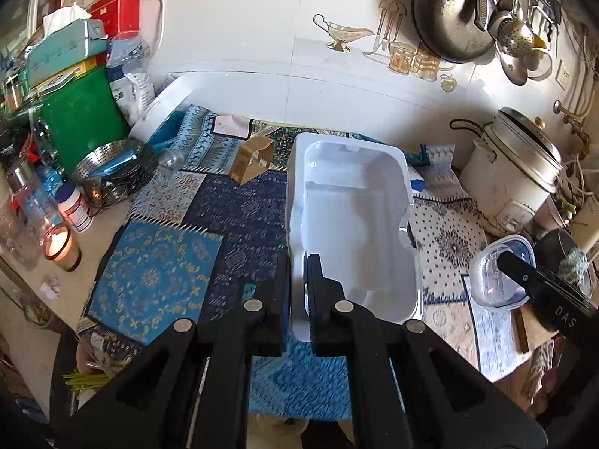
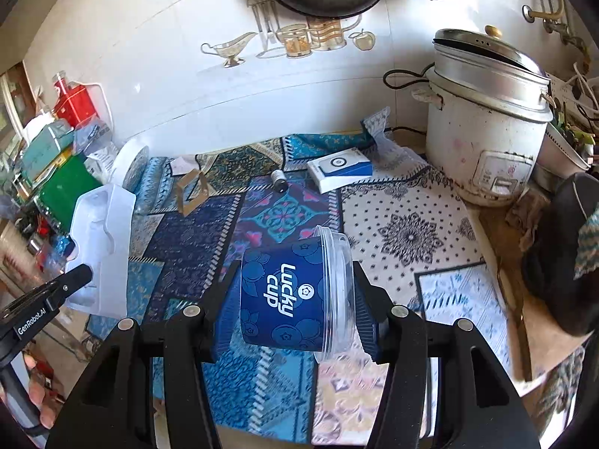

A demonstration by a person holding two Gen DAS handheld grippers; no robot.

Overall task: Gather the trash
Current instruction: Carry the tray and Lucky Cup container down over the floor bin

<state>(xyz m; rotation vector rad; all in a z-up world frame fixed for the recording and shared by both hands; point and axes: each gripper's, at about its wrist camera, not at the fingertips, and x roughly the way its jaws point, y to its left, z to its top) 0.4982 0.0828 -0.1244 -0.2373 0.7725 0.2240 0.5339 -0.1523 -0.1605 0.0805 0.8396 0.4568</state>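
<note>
My left gripper is shut on the thin side wall of a white moulded plastic tray, which hangs above the patterned cloth. The right wrist view shows that tray at the left, with the left gripper on its lower end. My right gripper is shut on a blue "Lucky cup" tub with a clear rim, held on its side above the cloth. From the left wrist view, the tub and right gripper appear at the right edge.
On the patterned cloth lie a folded cardboard strip, a small bulb and a white-and-blue box. A rice cooker stands at the right. A lit candle, bottles and boxes crowd the left side.
</note>
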